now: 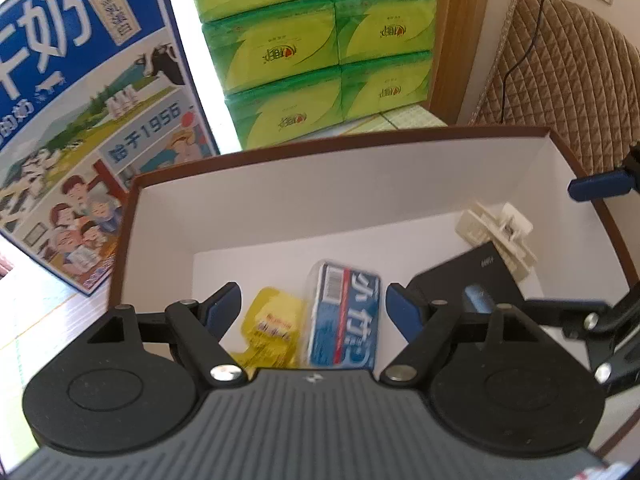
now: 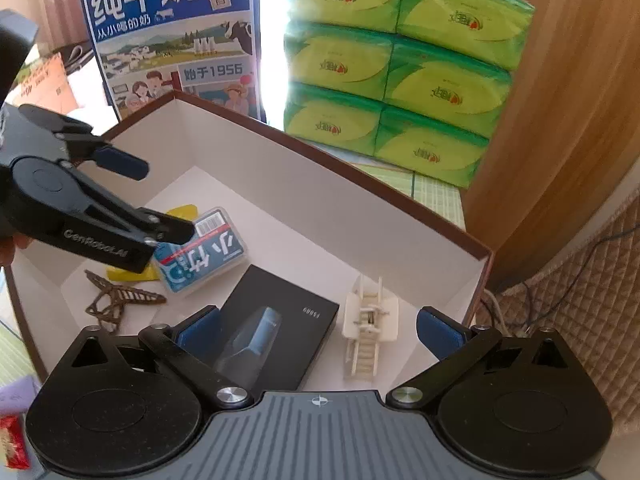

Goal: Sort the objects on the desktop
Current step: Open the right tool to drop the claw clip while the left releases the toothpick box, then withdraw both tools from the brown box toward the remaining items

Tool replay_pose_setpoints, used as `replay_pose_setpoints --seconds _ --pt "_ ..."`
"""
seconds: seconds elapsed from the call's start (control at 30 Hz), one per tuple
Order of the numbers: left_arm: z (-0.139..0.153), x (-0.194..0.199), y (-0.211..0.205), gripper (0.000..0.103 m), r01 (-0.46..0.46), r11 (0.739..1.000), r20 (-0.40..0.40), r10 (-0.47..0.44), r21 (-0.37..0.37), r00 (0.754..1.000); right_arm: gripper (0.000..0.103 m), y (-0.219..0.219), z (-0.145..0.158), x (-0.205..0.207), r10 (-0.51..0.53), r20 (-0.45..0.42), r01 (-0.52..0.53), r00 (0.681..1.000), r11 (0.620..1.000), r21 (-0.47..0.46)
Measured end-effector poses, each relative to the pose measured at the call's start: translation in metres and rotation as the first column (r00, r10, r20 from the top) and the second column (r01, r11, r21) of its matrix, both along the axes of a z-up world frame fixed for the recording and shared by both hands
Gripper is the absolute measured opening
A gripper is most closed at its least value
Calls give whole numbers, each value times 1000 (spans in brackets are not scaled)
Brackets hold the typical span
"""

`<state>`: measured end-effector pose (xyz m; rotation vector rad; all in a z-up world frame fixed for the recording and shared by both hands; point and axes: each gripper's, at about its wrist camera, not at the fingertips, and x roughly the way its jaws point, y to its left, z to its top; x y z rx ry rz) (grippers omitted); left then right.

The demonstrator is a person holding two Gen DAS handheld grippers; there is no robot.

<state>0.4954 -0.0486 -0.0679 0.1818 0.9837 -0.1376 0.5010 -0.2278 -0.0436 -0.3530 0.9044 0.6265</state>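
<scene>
1. I had my left hand-held gripper (image 1: 314, 308) hanging over the white-lined box (image 1: 360, 184), its blue-padded jaws spread wide with nothing between them.
2. Right under it lay the blue-and-white pack (image 1: 344, 320) and, just beside that on its left, a yellow sachet (image 1: 272, 324); from the right wrist view the pack (image 2: 208, 252) partly overlapped the sachet (image 2: 182, 212).
3. My right hand-held gripper (image 2: 318, 328) was also spread open and empty, sitting over the near right part of the same box (image 2: 360, 184).
4. Between its fingers I saw the black carton (image 2: 288, 320) flat on the box floor, with a cream plastic clip (image 2: 370, 332) just beside it to the right.
5. A small brown lattice piece (image 2: 116, 298) lay on the box floor left of the carton, near the pack; I could not tell what it was.
6. In the right wrist view the left hand-held gripper (image 2: 160, 196) showed over the pack without clearly touching it.
7. Behind the box stood a blue milk carton case (image 2: 176, 40) and a stack of green tissue packs (image 2: 400, 64).
8. A small red packet (image 2: 14, 440) sat outside the box at the lower left edge, on what I took for the desk.
</scene>
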Motion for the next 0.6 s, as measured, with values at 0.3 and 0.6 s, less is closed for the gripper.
replay_pose_setpoints --seconds 0.3,0.6 --pt "30 -32 9 82 -26 999 58 24 38 998 101 -14 17 -15 -59 -2 59 998 996 60" --pt "65 -79 13 82 -60 998 88 63 -28 994 101 -27 37 -46 -81 16 79 997 991 106"
